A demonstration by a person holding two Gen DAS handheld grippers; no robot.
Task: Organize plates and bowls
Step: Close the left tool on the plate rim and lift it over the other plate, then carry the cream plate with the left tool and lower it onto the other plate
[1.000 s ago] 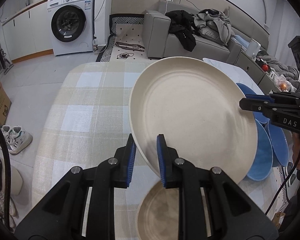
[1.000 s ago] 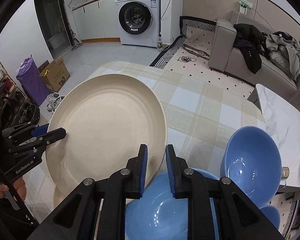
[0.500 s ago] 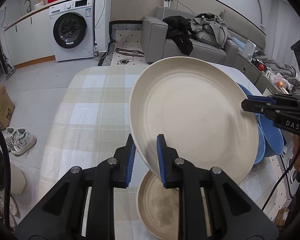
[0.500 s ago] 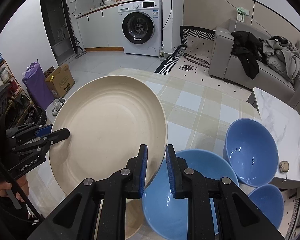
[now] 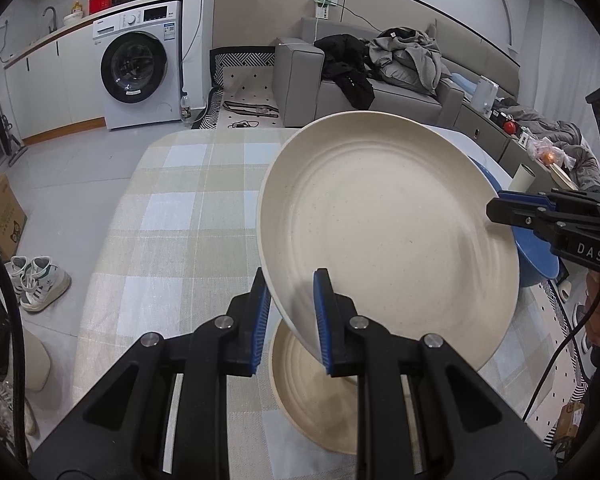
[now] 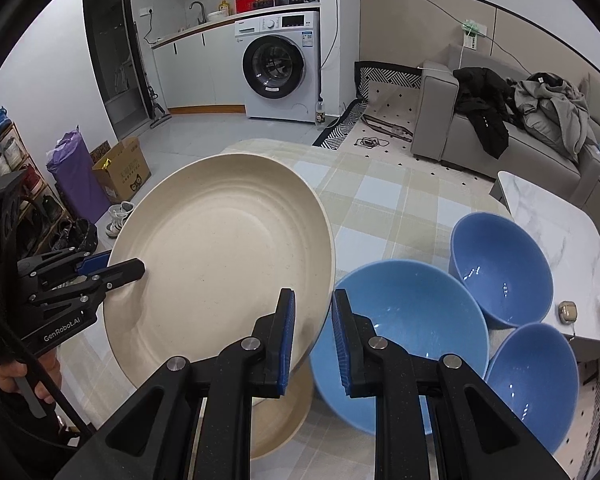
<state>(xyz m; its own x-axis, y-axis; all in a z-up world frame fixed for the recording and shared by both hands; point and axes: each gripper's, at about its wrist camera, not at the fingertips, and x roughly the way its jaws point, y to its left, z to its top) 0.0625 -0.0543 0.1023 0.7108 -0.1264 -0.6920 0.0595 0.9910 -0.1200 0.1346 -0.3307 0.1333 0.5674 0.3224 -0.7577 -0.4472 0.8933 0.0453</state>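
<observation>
- A large cream plate (image 5: 388,236) is held in the air above a table (image 5: 172,232) covered with a beige and pale blue checked cloth; it is tilted, its hollow face turned toward the cameras.
- The left tongs (image 5: 290,320) are clamped on one edge of the large cream plate, the blue pads pressing its rim from both sides.
- The right tongs (image 6: 312,338) are clamped on the opposite edge of the same plate, so both hands carry it together.
- Directly beneath the large cream plate a smaller cream plate (image 5: 320,392) lies flat on the table.
- Just to the right of the large cream plate, in the right wrist view, three blue bowls (image 6: 500,272) stand separately on the cloth, touching or nearly touching, none nested inside another.
- Judged progress: early. One plate is in transit, no stack is built, and the bowls remain ungrouped. Setting this plate down and gathering the bowls is likely what remains.
- The right wrist view alone shows all three bowls plainly; the left wrist view shows only a blue sliver behind the large cream plate.
- The left wrist view shows most of the smaller cream plate under the large cream plate; the right wrist view shows only part of it, low between the tongs' arms.
- Each view shows the other tongs gripping the far rim, with a hand (image 6: 16,376) behind.
</observation>
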